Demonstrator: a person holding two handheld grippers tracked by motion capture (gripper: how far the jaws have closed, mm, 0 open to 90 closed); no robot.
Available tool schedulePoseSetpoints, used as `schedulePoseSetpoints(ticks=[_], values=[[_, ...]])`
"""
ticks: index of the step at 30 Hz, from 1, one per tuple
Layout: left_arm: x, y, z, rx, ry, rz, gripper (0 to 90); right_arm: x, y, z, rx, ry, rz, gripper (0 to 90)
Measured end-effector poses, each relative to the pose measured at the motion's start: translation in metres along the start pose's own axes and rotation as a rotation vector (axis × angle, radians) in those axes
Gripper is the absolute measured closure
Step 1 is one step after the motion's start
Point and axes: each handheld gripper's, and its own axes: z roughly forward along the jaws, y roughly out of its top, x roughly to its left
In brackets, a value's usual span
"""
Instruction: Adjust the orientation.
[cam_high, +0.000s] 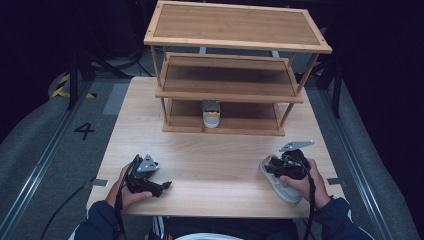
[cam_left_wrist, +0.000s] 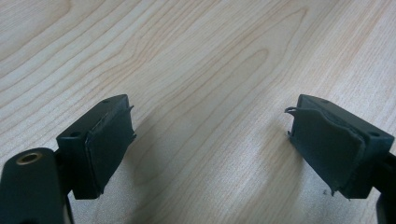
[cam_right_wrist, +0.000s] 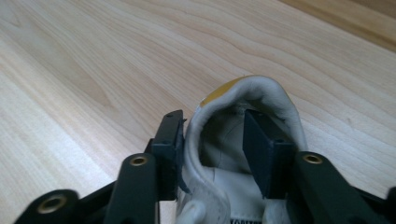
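High view | shoes: 2 | grippers: 2 | rack: 1

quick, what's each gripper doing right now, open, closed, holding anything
Left gripper: open, holding nothing, over the bare table.
Right gripper: one jaw inside, one outside the white shoe's collar; full clamping cannot be told.

Floor, left of the table: a dark "4" marked on the grey surface, readable in the high view. Inside of the shoe, right gripper view: printed dark letters at the bottom edge, cut off by the frame, can't be read. Yellow-black striped tape further back on the floor, no text on it.
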Motion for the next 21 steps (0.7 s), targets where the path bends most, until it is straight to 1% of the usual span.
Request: schedulePoseSetpoints(ticks=[2,3,4,6,7,9,11,12,13,14,15,17,18,21], values=[[0.000,0.000,0.000,-0.001,-0.001,-0.002,13.1,0.002,0.004,0.003,-0.011,-0.002,-0.016,61.6],[0.000,0.000,0.000,-0.002,-0.001,-0.002,13.1,0.003,0.006,0.004,-0.004,-0.003,-0.027,62.7],[0.000,0.000,0.001,-0.003,-0.001,-0.001,13.1,0.004,0.007,0.006,-0.007,0.003,-0.031,66.0],[0.000,0.000,0.001,-0.002,-0.001,-0.001,13.1,0.006,0.010,0.009,-0.016,0.037,-0.041,69.2],[0.000,0.000,0.001,-0.002,-0.002,-0.001,13.1,0.009,0.012,0.011,-0.015,0.052,-0.057,70.7],[0.000,0.000,0.001,-0.002,-0.002,-0.002,13.1,0.015,0.015,0.012,-0.011,0.067,-0.096,71.4],[0.000,0.000,0.001,-0.003,-0.001,-0.002,13.1,0.025,0.017,0.014,-0.012,0.099,-0.148,70.5],[0.000,0.000,0.001,-0.002,-0.001,-0.002,13.1,0.033,0.018,0.015,-0.009,0.126,-0.173,68.8],[0.000,0.000,0.001,-0.003,-0.001,-0.002,13.1,0.041,0.018,0.015,-0.005,0.147,-0.214,67.2],[-0.001,0.000,0.001,-0.004,0.000,-0.004,13.1,0.046,0.018,0.015,0.000,0.162,-0.232,66.3],[-0.001,0.000,0.001,-0.004,0.001,-0.004,13.1,0.053,0.017,0.014,0.006,0.187,-0.254,65.2],[-0.001,0.000,0.001,-0.005,0.001,-0.004,13.1,0.061,0.016,0.014,0.015,0.218,-0.279,62.4],[-0.001,0.001,0.001,-0.001,0.002,-0.003,13.1,0.065,0.015,0.013,0.019,0.222,-0.287,60.2],[-0.001,0.001,0.001,-0.001,0.001,-0.003,13.1,0.071,0.014,0.012,0.031,0.223,-0.281,55.2]])
